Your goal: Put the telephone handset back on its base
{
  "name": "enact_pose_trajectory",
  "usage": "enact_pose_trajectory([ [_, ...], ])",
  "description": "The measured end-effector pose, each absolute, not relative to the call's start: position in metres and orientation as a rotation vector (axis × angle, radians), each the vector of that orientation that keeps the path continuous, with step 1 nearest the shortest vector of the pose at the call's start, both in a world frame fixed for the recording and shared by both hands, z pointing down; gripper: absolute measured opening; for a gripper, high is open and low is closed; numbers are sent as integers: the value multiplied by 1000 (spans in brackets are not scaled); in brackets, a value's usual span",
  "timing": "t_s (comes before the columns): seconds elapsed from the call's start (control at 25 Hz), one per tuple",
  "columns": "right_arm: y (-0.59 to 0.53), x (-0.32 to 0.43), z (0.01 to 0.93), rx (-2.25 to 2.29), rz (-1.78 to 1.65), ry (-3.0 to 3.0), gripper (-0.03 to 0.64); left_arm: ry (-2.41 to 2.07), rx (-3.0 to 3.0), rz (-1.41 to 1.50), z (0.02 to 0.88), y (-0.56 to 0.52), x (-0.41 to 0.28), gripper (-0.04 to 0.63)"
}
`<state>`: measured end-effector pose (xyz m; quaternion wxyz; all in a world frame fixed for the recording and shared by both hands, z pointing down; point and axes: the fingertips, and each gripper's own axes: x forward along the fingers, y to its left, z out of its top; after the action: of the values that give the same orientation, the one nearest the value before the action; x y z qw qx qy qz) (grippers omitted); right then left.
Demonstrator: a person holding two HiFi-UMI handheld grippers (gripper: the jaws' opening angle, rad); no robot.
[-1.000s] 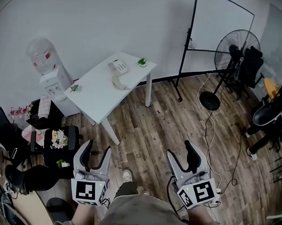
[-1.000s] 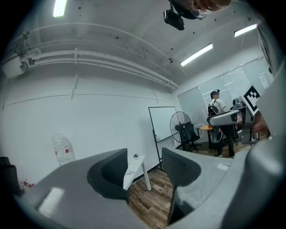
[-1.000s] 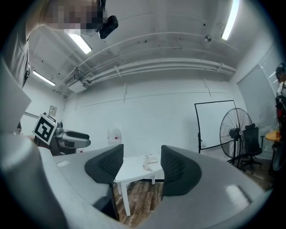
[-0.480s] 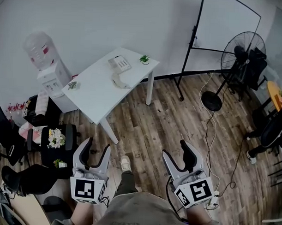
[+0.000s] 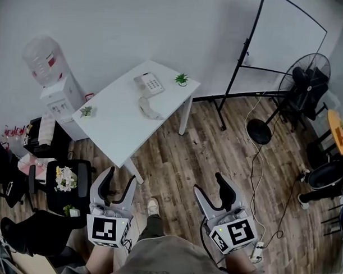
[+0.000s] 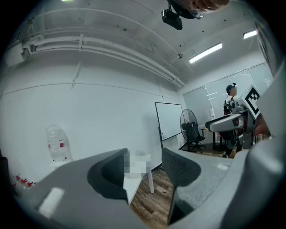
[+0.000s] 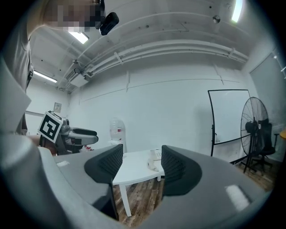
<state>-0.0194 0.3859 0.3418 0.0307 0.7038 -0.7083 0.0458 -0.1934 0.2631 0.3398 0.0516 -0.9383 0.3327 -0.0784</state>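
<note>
The white telephone base (image 5: pixel 149 84) sits near the far end of a white table (image 5: pixel 118 123). Its handset (image 5: pixel 149 110) lies off the base, on the tabletop a little nearer to me. In the right gripper view the base (image 7: pixel 155 154) and the handset (image 7: pixel 153 166) show between the jaws, far off. My left gripper (image 5: pixel 119 179) and right gripper (image 5: pixel 210 185) are held low by my body, well short of the table. Both are open with nothing between the jaws. In the left gripper view the left gripper (image 6: pixel 144 156) points at the table's near corner (image 6: pixel 132 187).
Two small plants (image 5: pixel 182 79) (image 5: pixel 86 110) stand on the table. A water dispenser (image 5: pixel 50 84) stands left of it, with chairs (image 5: pixel 66 180) and clutter below. A whiteboard stand (image 5: pixel 275 58), a floor fan (image 5: pixel 305 82) and a cable (image 5: pixel 255 159) are at the right. Wood floor (image 5: pixel 182 156) lies between.
The head view has shifted: table, whiteboard and fan sit further right and slightly lower in frame. Both grippers stay open and low, the right one a little further left.
</note>
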Motion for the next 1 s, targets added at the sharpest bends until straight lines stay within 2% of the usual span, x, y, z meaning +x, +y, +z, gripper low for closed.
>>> enact_pose_trajectory([
  [0.56,183,-4,336,2142,195,-2163,283,977,-2869,-259,333,64,-171,239],
  [1.0,105,10,346,2126,240,-2139,282,973,-2890,-308,352,-11,-154,239],
])
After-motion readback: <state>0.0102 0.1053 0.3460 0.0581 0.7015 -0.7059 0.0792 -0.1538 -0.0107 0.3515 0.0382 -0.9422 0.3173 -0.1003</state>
